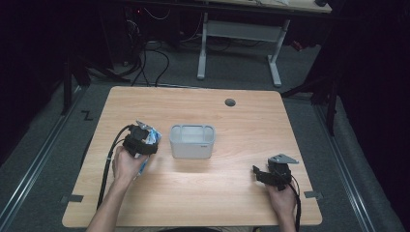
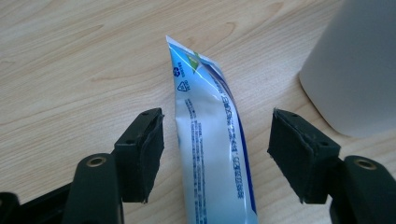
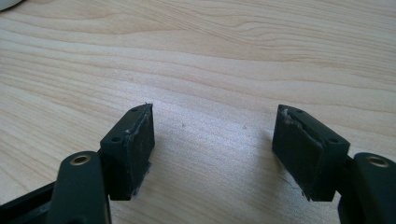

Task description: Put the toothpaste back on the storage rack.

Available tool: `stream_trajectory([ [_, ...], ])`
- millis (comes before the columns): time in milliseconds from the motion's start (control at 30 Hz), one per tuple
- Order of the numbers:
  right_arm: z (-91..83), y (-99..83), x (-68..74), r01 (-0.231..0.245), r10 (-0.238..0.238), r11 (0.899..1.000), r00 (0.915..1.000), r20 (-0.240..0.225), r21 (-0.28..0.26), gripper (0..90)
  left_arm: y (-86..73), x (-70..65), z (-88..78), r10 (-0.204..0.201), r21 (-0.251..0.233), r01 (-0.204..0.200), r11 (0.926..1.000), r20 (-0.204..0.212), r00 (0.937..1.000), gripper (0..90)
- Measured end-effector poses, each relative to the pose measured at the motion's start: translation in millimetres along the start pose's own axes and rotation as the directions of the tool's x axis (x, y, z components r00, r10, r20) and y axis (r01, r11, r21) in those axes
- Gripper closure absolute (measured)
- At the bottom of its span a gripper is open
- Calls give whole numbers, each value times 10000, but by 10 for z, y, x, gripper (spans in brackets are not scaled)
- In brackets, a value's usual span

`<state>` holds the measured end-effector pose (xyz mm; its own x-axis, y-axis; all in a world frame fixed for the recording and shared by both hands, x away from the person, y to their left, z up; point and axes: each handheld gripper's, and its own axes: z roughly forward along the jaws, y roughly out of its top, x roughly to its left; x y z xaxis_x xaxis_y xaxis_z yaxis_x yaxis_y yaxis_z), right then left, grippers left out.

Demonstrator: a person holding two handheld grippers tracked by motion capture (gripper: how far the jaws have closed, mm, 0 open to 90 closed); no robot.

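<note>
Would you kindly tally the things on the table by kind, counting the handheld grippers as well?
Blue-and-white tube: 1
White bin: 1
Grippers: 2, the left gripper with jaws open around the tube, the right gripper open over bare table
Total: 4

high view overhead; gripper views low, close – sharing the wooden table [image 1: 232, 125].

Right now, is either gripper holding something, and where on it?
Nothing is held. The left gripper has its open jaws either side of the blue tube, pads not touching it. The right gripper is open over bare table.
</note>
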<state>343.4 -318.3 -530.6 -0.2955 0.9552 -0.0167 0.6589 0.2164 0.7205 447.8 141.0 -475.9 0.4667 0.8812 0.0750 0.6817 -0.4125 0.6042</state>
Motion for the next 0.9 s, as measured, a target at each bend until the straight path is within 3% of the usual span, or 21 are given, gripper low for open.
stream_trajectory([
  [400, 0, 0, 0, 4, -4, 10000, 10000, 2, -3, 297, 77, -21, 189, -89, 670, 89, 9977, -7, 10000, 372],
  [567, 0, 0, 0, 7, -7, 10000, 10000, 3, -3, 297, 78, -41, 255, 75, 935, -58, 9956, -175, 9998, 374],
  [900, 0, 0, 0, 9, -9, 10000, 10000, 2, -2, 297, 114, -57, 297, -1, 1055, 23, 9944, -202, 9998, 389],
])
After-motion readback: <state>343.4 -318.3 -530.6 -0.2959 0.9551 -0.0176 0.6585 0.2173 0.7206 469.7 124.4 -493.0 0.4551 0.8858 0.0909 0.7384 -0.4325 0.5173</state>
